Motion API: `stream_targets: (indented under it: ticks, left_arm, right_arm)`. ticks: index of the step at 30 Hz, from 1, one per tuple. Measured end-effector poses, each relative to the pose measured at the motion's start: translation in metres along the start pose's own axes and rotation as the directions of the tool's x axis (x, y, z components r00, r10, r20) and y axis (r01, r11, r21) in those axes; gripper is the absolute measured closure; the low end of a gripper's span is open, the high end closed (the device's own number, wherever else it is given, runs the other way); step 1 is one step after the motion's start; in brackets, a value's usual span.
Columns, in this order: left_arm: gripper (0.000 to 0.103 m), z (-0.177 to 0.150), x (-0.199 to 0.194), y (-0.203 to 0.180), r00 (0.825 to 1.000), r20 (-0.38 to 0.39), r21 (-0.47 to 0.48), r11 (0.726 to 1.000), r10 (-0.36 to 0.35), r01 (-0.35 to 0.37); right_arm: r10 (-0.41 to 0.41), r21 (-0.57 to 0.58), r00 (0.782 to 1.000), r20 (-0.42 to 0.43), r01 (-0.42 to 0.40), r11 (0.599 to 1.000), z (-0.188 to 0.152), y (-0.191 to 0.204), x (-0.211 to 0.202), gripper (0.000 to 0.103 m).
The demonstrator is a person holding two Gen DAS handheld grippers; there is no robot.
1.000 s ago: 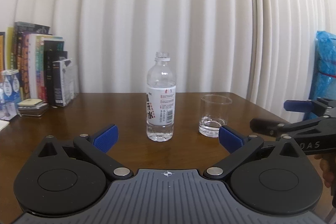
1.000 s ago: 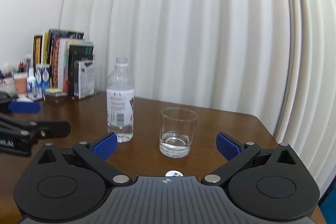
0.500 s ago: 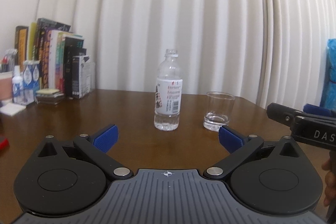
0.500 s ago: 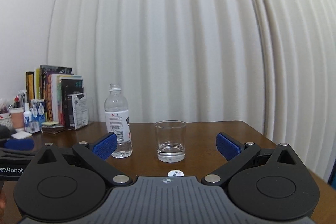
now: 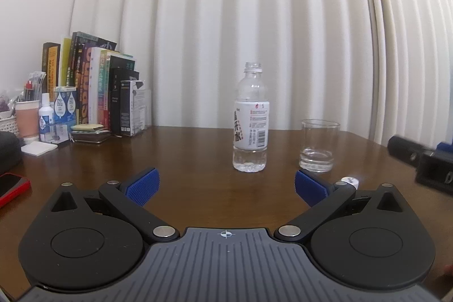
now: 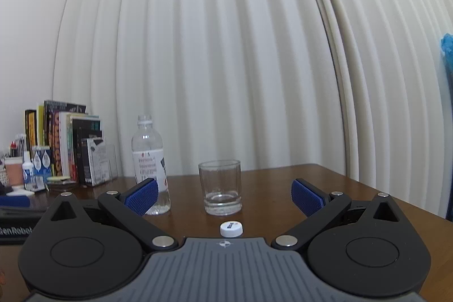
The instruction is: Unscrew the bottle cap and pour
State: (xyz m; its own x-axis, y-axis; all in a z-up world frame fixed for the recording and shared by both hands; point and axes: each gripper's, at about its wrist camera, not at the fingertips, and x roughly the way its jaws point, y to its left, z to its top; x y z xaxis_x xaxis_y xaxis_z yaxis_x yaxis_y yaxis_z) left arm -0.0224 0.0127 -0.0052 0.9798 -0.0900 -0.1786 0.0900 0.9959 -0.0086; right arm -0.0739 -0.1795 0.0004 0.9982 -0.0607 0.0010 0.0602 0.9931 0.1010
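A clear plastic bottle (image 5: 250, 126) with a white label stands upright and uncapped on the brown table (image 5: 184, 154), holding a little water at its base. A short glass (image 5: 318, 145) with a little water stands to its right. The white cap (image 6: 231, 229) lies on the table in front of the glass; it also shows in the left wrist view (image 5: 350, 181). My left gripper (image 5: 225, 188) is open and empty, well back from the bottle. My right gripper (image 6: 225, 198) is open and empty, back from the glass (image 6: 222, 187) and bottle (image 6: 149, 163).
Books (image 5: 93, 87), boxes and small bottles stand at the table's back left by a paper cup (image 5: 27, 118). A red phone (image 5: 11, 187) lies at the left edge. A pleated white curtain hangs behind. The right gripper's body (image 5: 419, 160) shows at the far right.
Both grippers have drawn back from the bottle and glass, which look smaller and farther. The cap is now in plain view on the table. Both stay open.
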Motion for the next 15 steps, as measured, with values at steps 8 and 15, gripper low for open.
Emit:
stream_targets:
  ticks: [8, 15]
  left_arm:
    - [0.0, -0.005, 0.002, 0.005, 0.999, -0.027, -0.046, 0.999, -0.027, 0.026]
    - [0.0, -0.012, -0.002, 0.003, 0.999, 0.018, -0.026, 0.999, -0.041, 0.041]
  right_arm:
    - [-0.004, -0.035, 1.0, 0.028, 0.005, 0.999, -0.004, 0.005, -0.003, 0.0]
    - [-0.041, -0.047, 0.999, 0.019, 0.042, 0.998, -0.004, 0.01, -0.004, 0.0]
